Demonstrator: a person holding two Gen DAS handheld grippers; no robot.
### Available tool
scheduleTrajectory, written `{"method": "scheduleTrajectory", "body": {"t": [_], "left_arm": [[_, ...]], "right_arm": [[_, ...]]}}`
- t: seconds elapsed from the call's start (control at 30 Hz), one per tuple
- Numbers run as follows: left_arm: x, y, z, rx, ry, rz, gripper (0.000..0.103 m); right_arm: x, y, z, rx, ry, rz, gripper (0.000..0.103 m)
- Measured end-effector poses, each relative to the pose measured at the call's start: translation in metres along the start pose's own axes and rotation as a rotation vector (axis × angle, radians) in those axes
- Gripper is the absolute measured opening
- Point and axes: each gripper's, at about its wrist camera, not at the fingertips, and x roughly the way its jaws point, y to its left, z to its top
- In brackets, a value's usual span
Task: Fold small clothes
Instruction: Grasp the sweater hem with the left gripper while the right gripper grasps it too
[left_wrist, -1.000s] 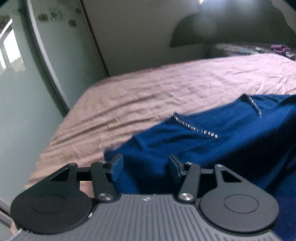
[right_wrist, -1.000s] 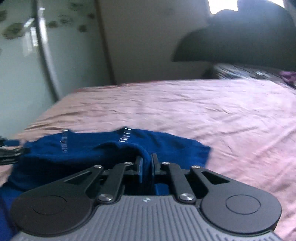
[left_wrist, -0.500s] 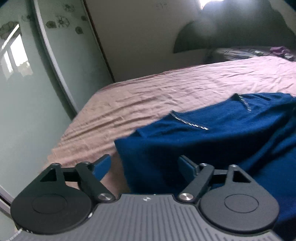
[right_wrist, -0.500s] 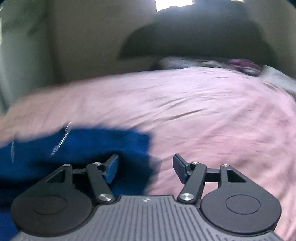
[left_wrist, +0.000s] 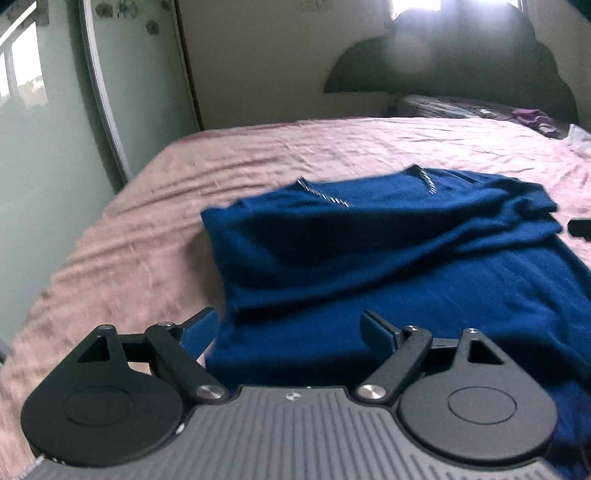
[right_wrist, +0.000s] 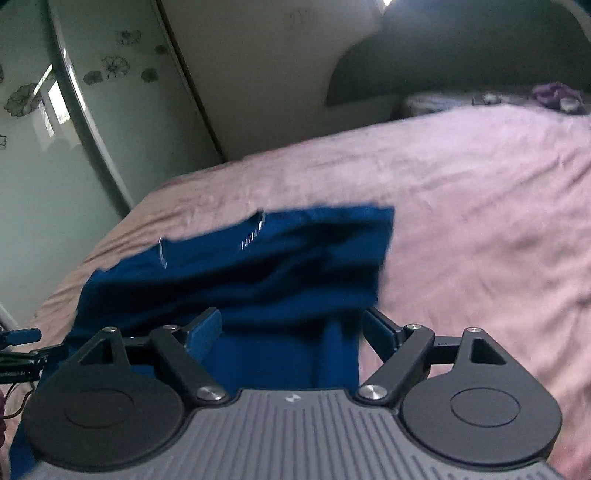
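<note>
My left gripper (left_wrist: 290, 330) stands wide, both fingers spread, nothing between them. Its left finger (left_wrist: 199, 330) sits over bare sheet at the lower left of the frame; its right finger (left_wrist: 378, 332) sits over blue cloth. I cannot tell whether either pad touches the fabric.

My right gripper (right_wrist: 291, 328) is also wide and holds nothing. Its left finger (right_wrist: 205, 330) is over the cloth, and its right finger (right_wrist: 380, 330) is at the cloth's right edge, where blue meets pink.

The shirt (left_wrist: 388, 266) is dark blue and lies on the bed. In the left view it fills the centre and right of the frame, reaching the lower right corner. A thick fold runs across its upper part, with loose wrinkles toward the right. Two short rows of silver studs (left_wrist: 325, 195) mark the neckline near the top edge of the garment. In the right view the shirt (right_wrist: 258, 266) occupies the centre and lower left, studs (right_wrist: 253, 232) toward its upper edge; this view is blurred.

The sheet (left_wrist: 147, 236) is pink and creased, around the shirt on all visible sides. A dark headboard (left_wrist: 461, 66) stands at upper right. A pale wardrobe (left_wrist: 55, 129) with flower prints fills the left side. A purple item (left_wrist: 532, 116) lies at the bed's far end, upper right.
</note>
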Motion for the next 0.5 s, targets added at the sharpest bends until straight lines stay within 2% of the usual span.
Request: {"method": "scheduleTrajectory", "body": {"t": [0.1,0.23,0.5], "left_arm": [[-0.014,-0.004,-0.015,0.015,0.004,-0.014,0.086],[-0.031,-0.013,-0.036,0.034,0.017,-0.049,0.086],[-0.058,-0.016,-0.063,0.024,0.034,-0.072,0.086]], "right_arm": [[-0.016,0.002,-0.017,-0.001,0.032,0.014,0.084],[-0.041,0.009,-0.035,0.002,0.066,0.081,0.084],[-0.067,0.035,-0.067,-0.104,0.16,0.177,0.084]]}}
